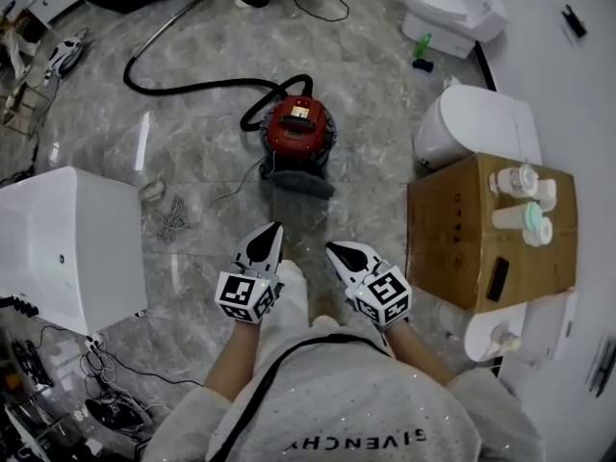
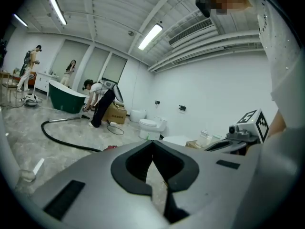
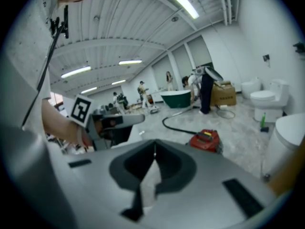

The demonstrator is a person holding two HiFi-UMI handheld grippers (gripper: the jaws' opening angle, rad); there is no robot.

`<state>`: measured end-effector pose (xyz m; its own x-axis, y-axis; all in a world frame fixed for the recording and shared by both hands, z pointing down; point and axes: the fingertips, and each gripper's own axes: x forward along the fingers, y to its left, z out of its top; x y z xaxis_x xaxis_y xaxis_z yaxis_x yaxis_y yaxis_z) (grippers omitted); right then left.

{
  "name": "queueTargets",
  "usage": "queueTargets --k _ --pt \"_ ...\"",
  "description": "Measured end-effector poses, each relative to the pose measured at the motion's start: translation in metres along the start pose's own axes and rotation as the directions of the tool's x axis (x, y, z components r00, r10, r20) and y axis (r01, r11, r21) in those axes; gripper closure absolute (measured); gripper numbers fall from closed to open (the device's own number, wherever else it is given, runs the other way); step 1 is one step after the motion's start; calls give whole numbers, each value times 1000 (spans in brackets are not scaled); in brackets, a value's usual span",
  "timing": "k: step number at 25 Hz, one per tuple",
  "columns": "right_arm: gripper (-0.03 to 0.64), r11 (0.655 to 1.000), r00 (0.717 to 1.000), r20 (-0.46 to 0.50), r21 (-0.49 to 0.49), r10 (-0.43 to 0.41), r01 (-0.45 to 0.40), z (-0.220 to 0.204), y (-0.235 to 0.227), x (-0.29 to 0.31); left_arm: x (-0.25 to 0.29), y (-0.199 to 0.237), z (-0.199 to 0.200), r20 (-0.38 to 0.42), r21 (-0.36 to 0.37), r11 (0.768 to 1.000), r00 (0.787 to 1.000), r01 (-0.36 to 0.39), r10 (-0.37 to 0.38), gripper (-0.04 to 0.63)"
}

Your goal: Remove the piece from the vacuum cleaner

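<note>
Grey marbled floor (image 1: 202, 61) fills the head view, with a big white boxy unit (image 1: 67, 243) at the left. At the right stands a brown cardboard box (image 1: 462, 229) whose faint dark print is too small to read. Just beyond the box is a white toilet (image 1: 476, 123), and another toilet (image 1: 452, 12) stands farther off. The red vacuum cleaner (image 1: 298, 128) sits on the floor straight ahead of both grippers and well apart from them. A small yellow label on its top is unreadable, and its black hose (image 1: 183, 87) curls away to the upper left. The person's pale shirt (image 1: 356, 402) carries the word GIVENCHY, seen upside down. The left gripper (image 1: 272, 229) and right gripper (image 1: 335, 250) are side by side – each has its jaws pressed together with nothing between them, as both gripper views confirm. White bottles (image 1: 525, 200) lie on the box
</note>
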<state>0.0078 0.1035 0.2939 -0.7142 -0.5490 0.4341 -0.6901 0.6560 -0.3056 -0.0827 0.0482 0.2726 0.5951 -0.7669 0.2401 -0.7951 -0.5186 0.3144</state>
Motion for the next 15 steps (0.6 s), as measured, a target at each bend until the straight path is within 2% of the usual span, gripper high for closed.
queueTargets --k 3,15 --pt "601 1000 1000 -16 13 -17 18 8 -11 22 12 21 -1 -28 -40 999 999 14 -15 574" --pt "601 992 992 -83 68 -97 102 19 -47 89 55 90 -15 -146 -54 992 982 110 -117 574"
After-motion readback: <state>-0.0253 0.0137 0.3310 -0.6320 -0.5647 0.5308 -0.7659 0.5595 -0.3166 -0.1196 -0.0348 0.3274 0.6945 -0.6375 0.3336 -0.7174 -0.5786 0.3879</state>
